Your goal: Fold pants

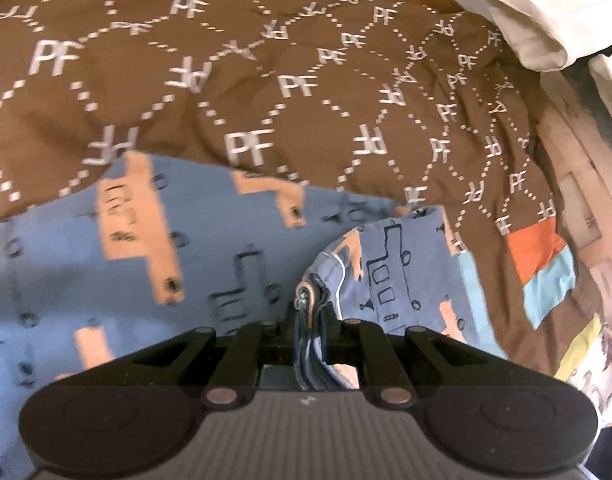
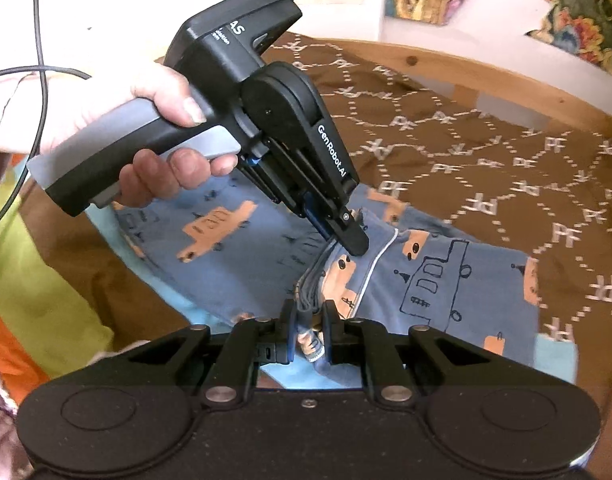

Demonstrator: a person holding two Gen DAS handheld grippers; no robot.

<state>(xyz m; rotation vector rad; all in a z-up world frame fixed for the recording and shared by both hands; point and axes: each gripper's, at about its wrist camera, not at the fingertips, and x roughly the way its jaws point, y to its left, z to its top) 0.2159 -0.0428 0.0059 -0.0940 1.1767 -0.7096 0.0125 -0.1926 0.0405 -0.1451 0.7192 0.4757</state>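
Note:
Blue pants (image 1: 153, 248) printed with orange trucks and black outlined vehicles lie on a brown bedspread (image 1: 265, 80). They also show in the right wrist view (image 2: 446, 280). My left gripper (image 1: 310, 304) is shut on a bunched edge of the pants; it also shows in the right wrist view (image 2: 352, 240), held in a hand and pinching the same gathered fabric from above. My right gripper (image 2: 309, 326) is shut on the bunched edge of the pants, a short way nearer than the left one. The fabric between them is gathered into folds.
The brown bedspread (image 2: 486, 152) with white PF lettering covers the bed. A wooden bed frame (image 2: 506, 92) runs along the far side. Cream rolled cloth (image 1: 546, 28) lies at the bed's edge. An orange and light blue patch (image 1: 542, 264) sits right of the pants.

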